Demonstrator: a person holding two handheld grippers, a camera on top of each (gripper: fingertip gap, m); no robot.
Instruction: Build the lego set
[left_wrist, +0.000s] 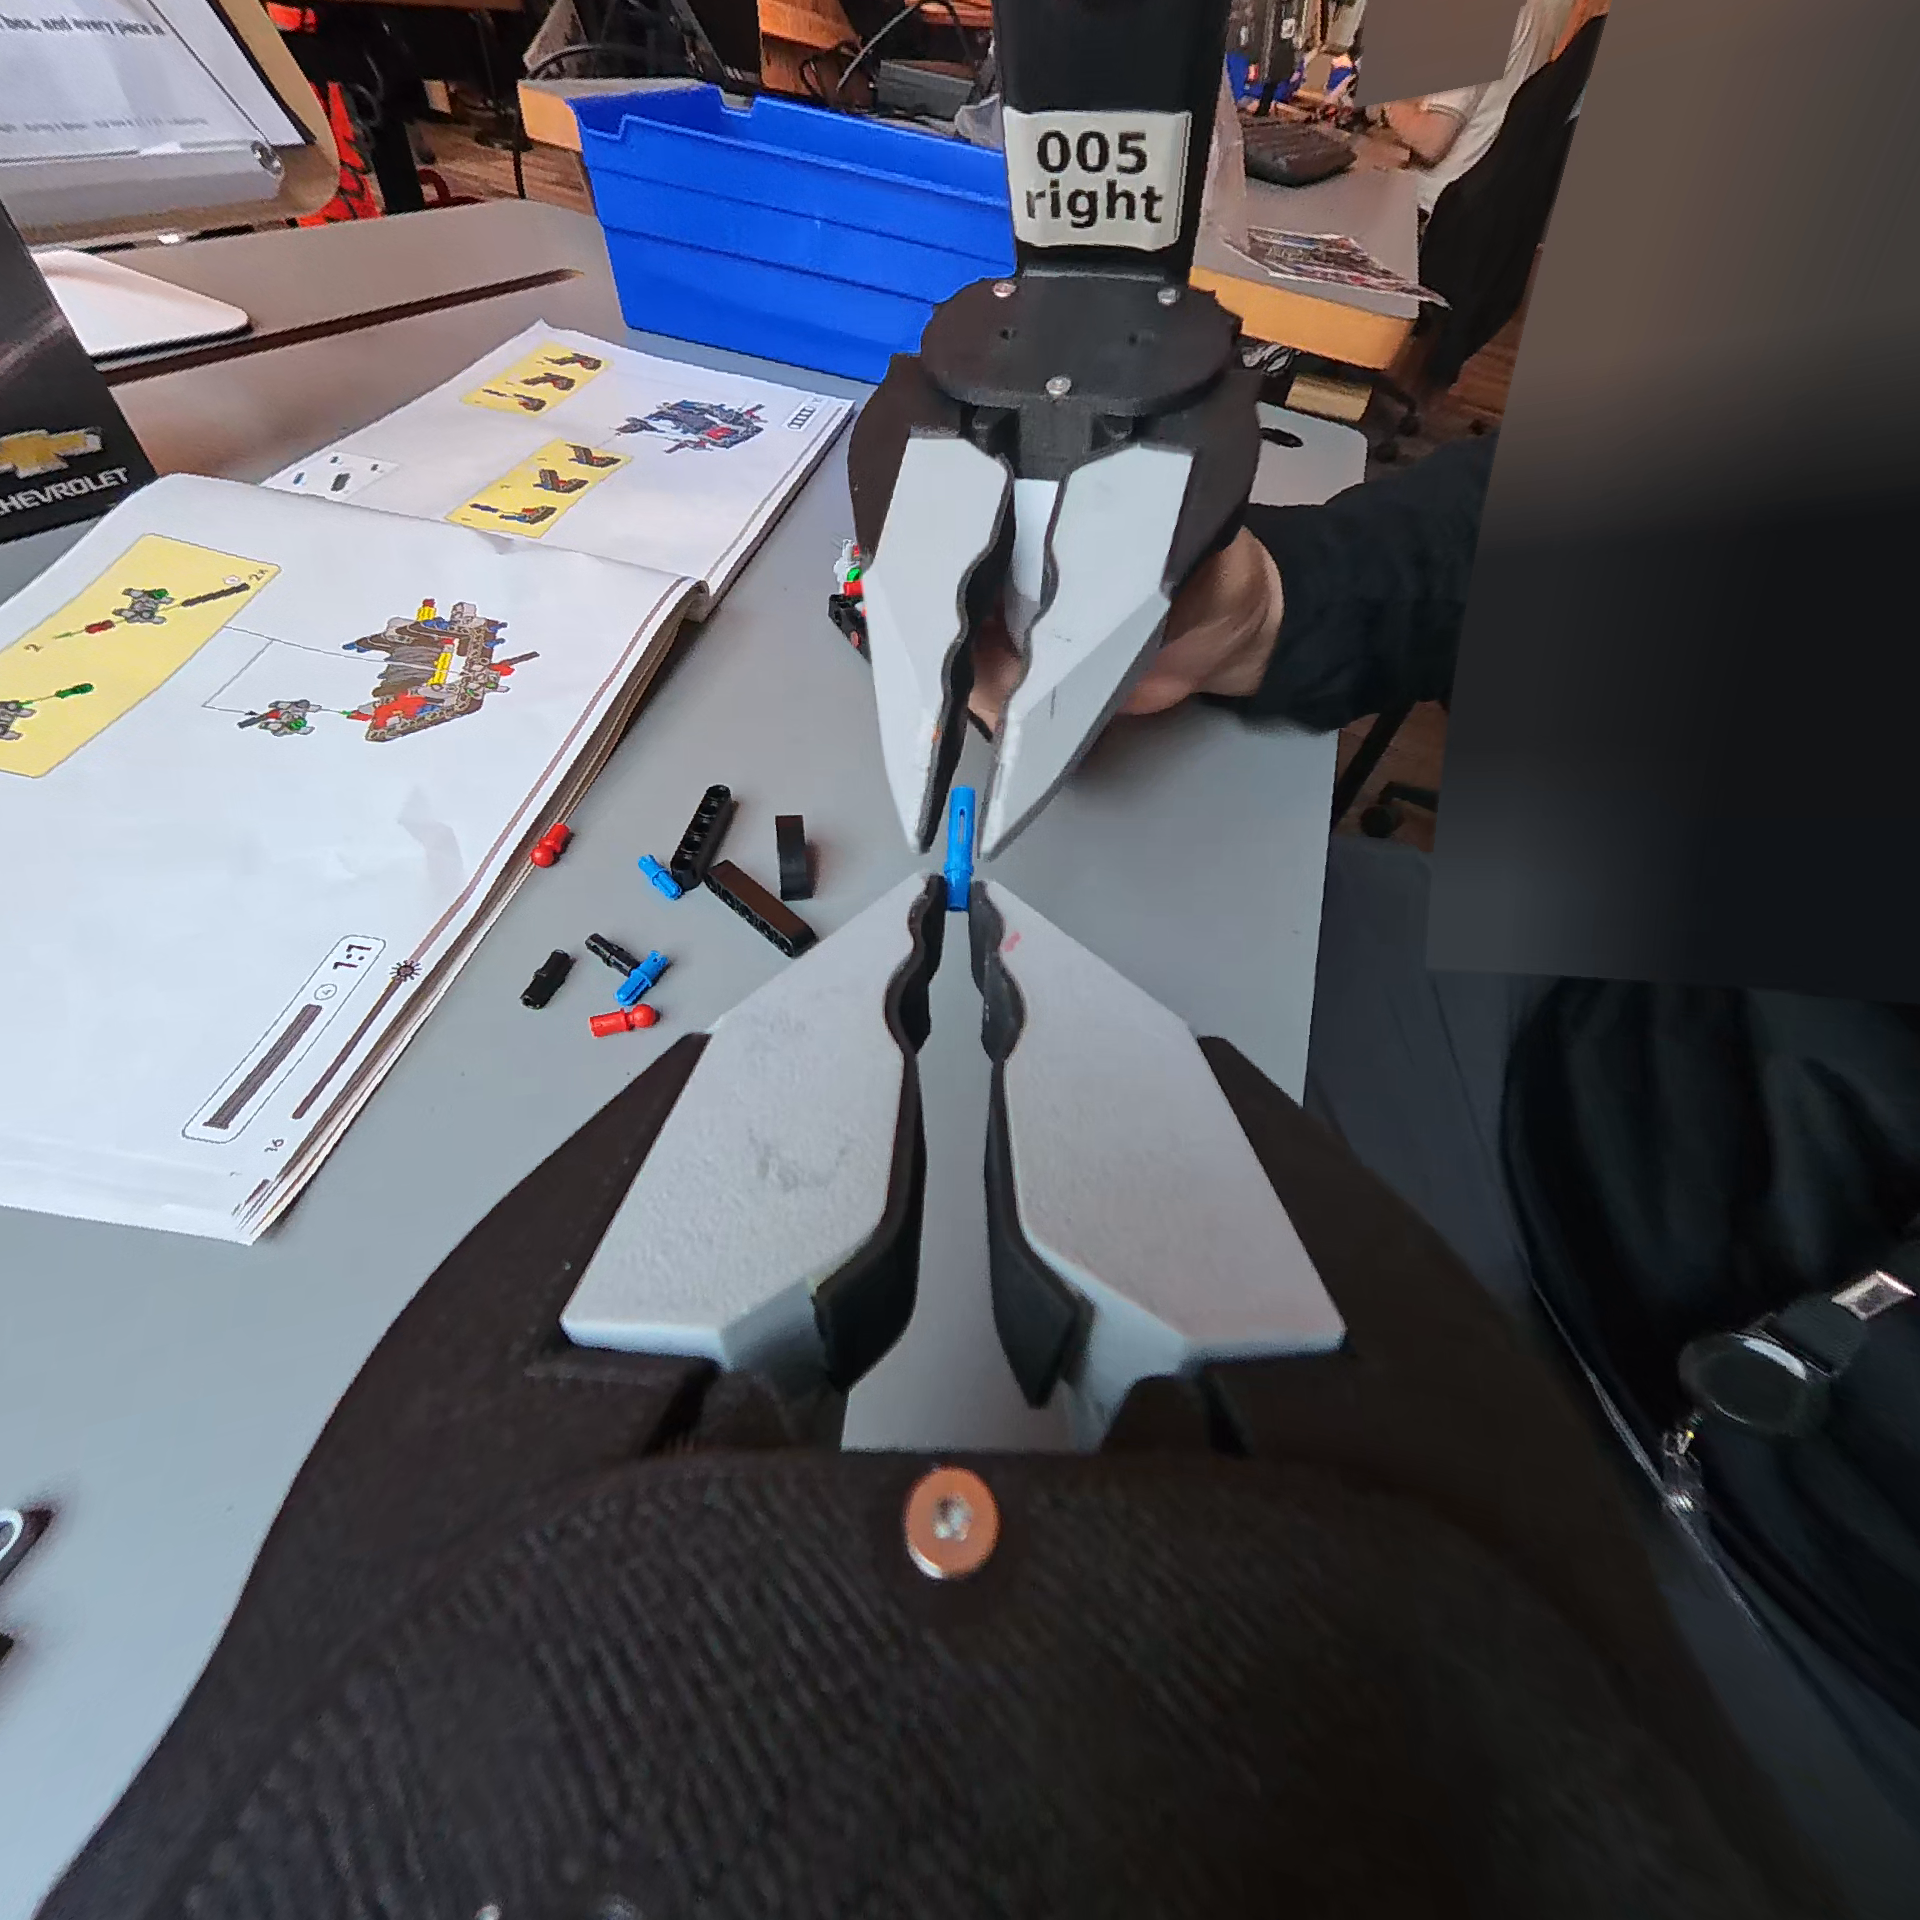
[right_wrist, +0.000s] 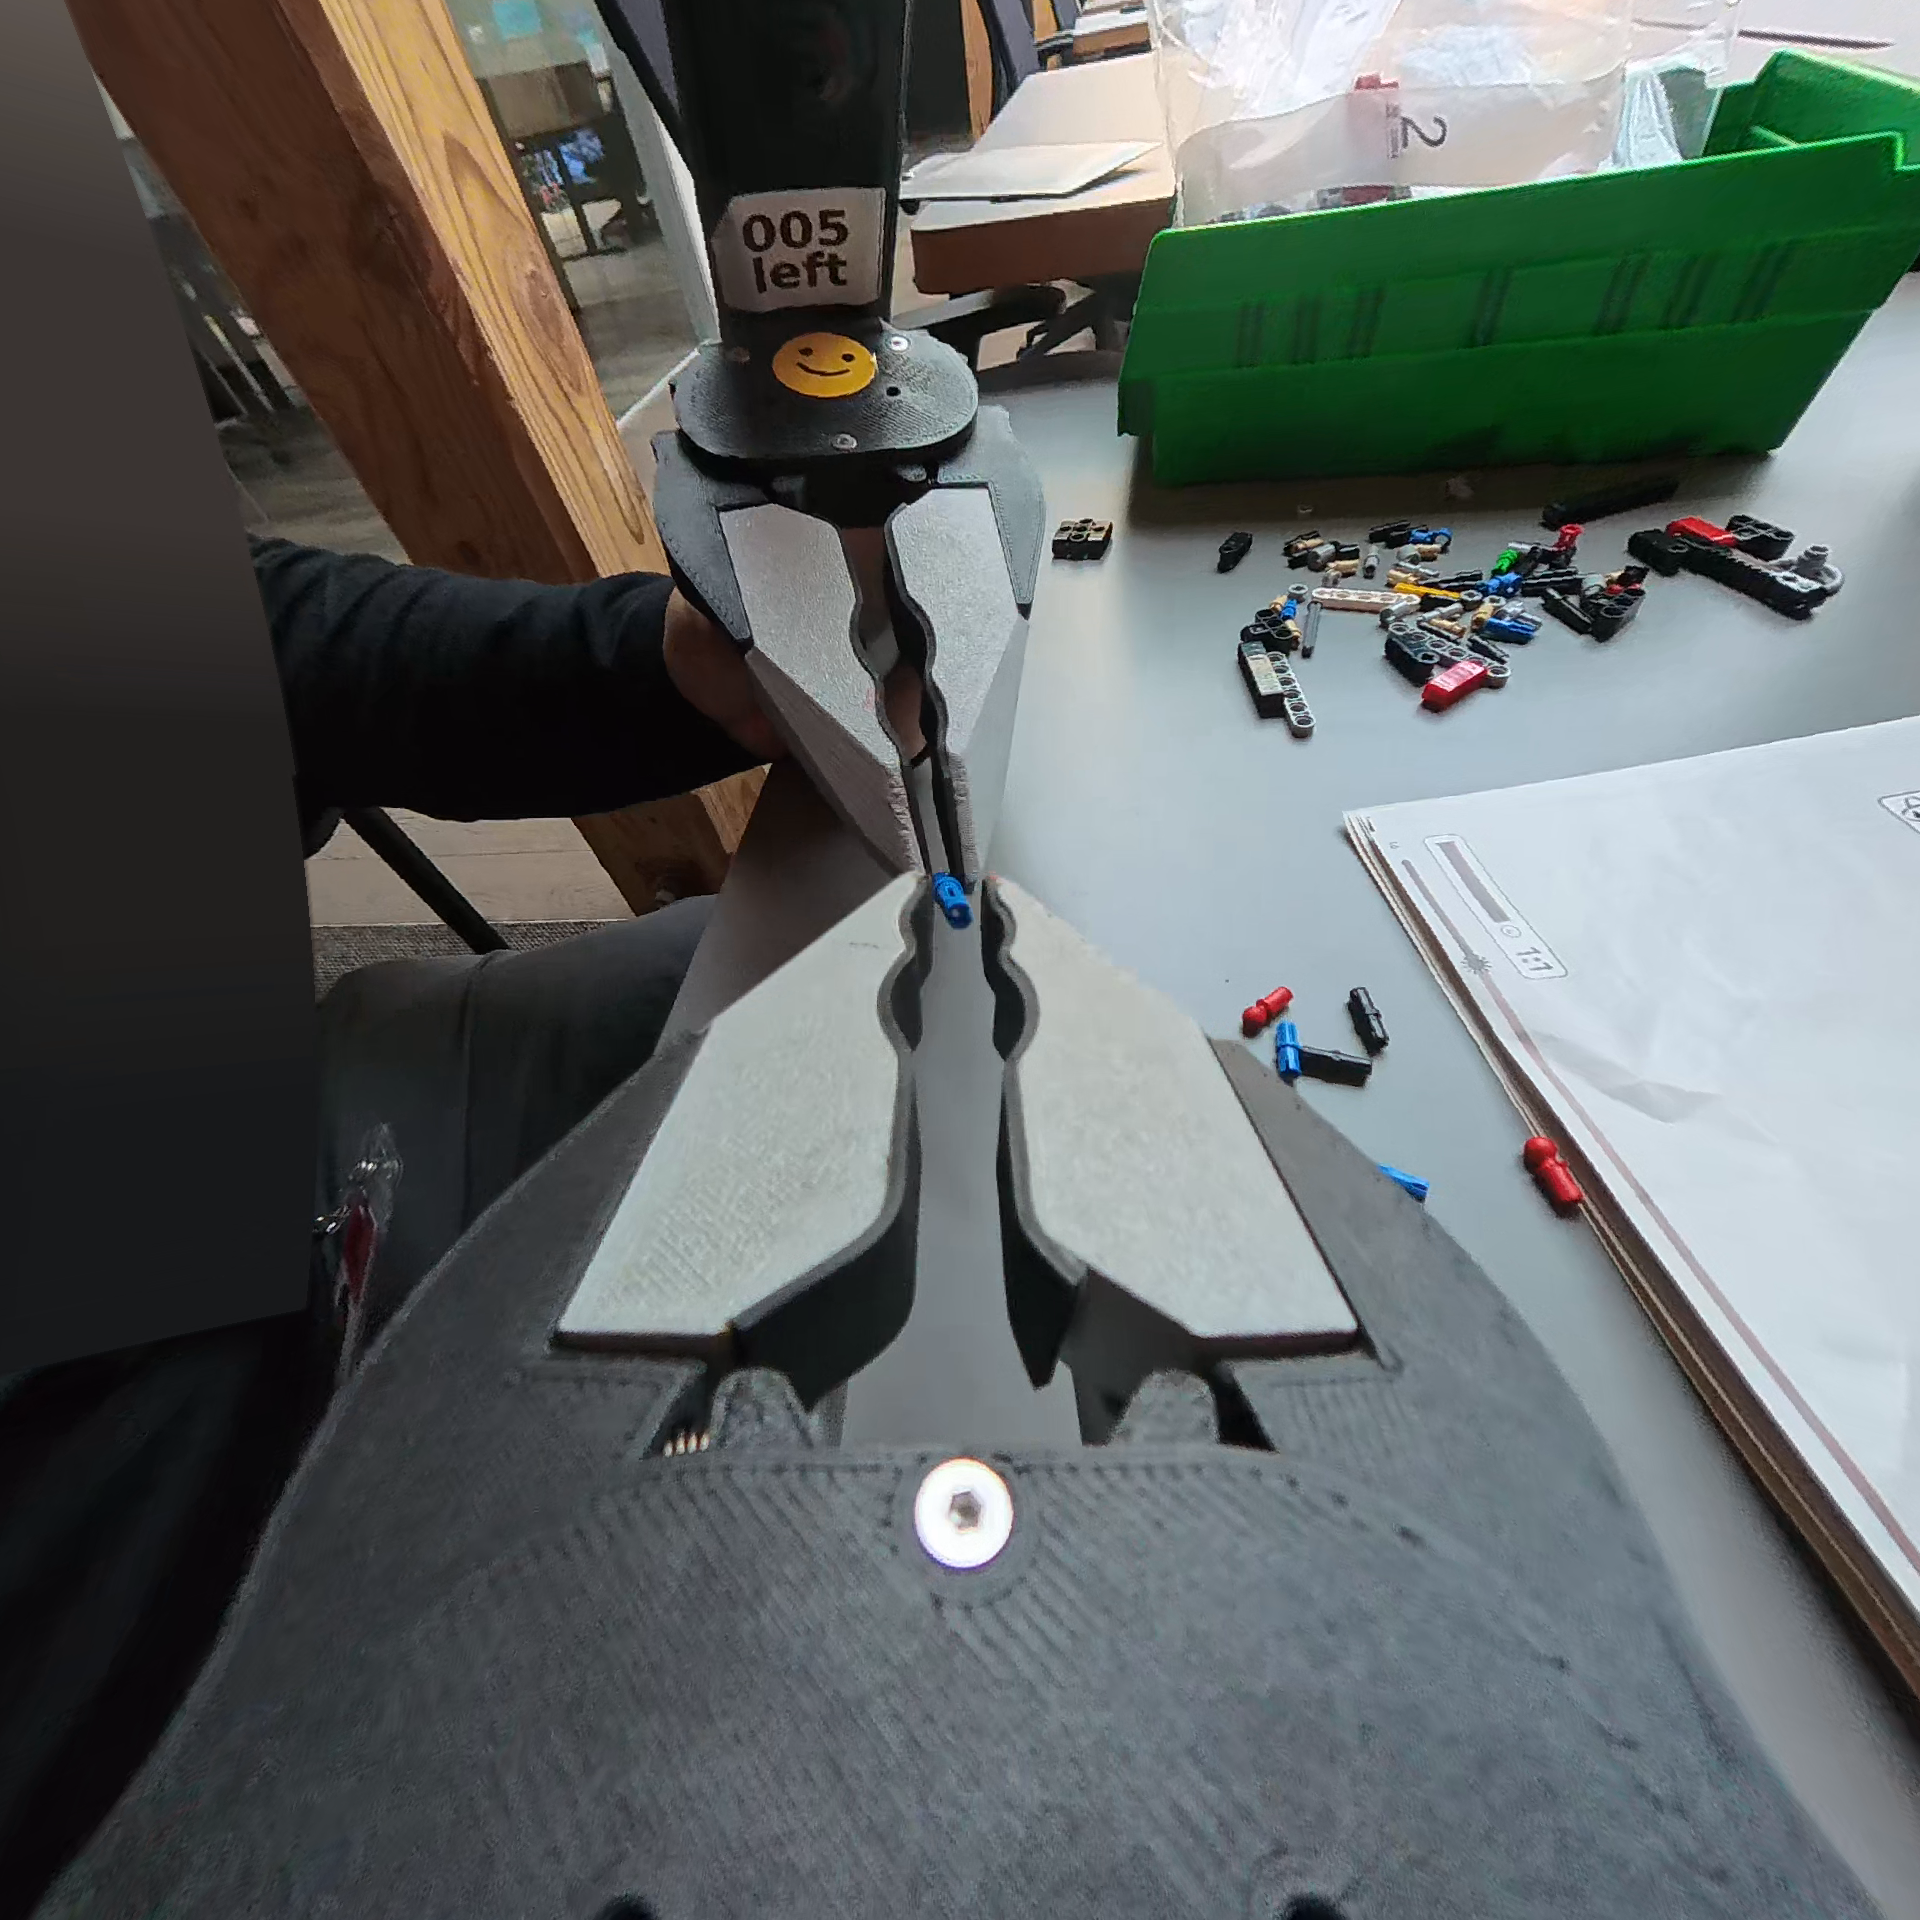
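The left gripper (left_wrist: 951, 896) has its fingers pinched on the lower end of a blue peg (left_wrist: 959, 844) held above the table (left_wrist: 1143, 935). The right gripper (right_wrist: 951, 896) meets it tip to tip from 12 o'clock, fingers slightly apart around the peg's other end. Loose pegs (left_wrist: 623, 982) lie at 9 o'clock beside the open booklet (left_wrist: 260, 831).

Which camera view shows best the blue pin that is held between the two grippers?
The left wrist view: there the blue pin shows almost its full length, upright between the fingertips of both grippers. In the right wrist view the blue pin is smaller, and only a short end shows between the fingertips.
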